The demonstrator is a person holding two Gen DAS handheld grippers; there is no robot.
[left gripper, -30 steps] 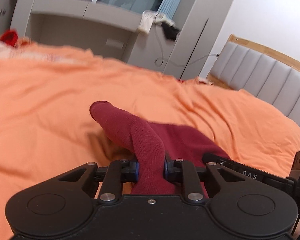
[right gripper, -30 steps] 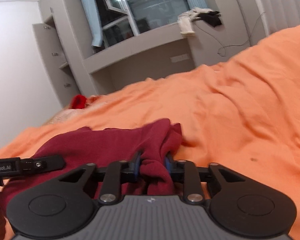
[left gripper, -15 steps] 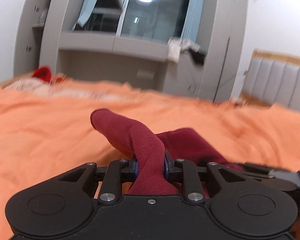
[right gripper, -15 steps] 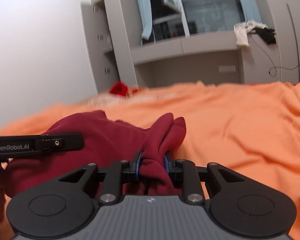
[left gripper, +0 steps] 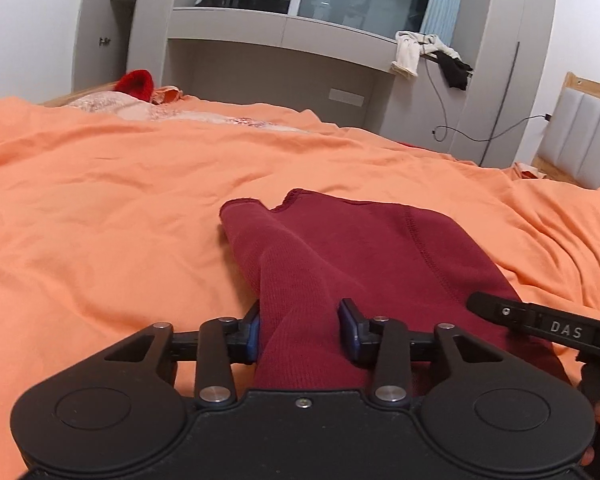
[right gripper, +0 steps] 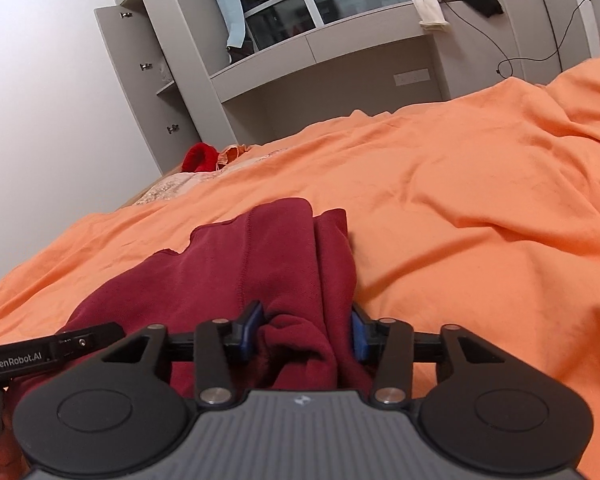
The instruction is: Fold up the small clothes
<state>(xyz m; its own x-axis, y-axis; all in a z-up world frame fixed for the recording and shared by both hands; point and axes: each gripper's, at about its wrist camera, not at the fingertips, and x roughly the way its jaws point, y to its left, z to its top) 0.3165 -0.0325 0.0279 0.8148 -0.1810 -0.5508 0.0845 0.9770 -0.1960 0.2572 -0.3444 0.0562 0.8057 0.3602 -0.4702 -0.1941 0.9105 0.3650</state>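
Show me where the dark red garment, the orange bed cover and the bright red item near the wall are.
dark red garment (left gripper: 360,248): left wrist view, on its flat upper panel.
orange bed cover (right gripper: 480,200): right wrist view, on a bare wrinkled part.
bright red item (left gripper: 135,82): left wrist view, on its rounded top.

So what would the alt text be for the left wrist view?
A dark red garment lies on an orange bedspread, a fold of it between the just-opened jaws of the left gripper. Grey cabinets stand behind.
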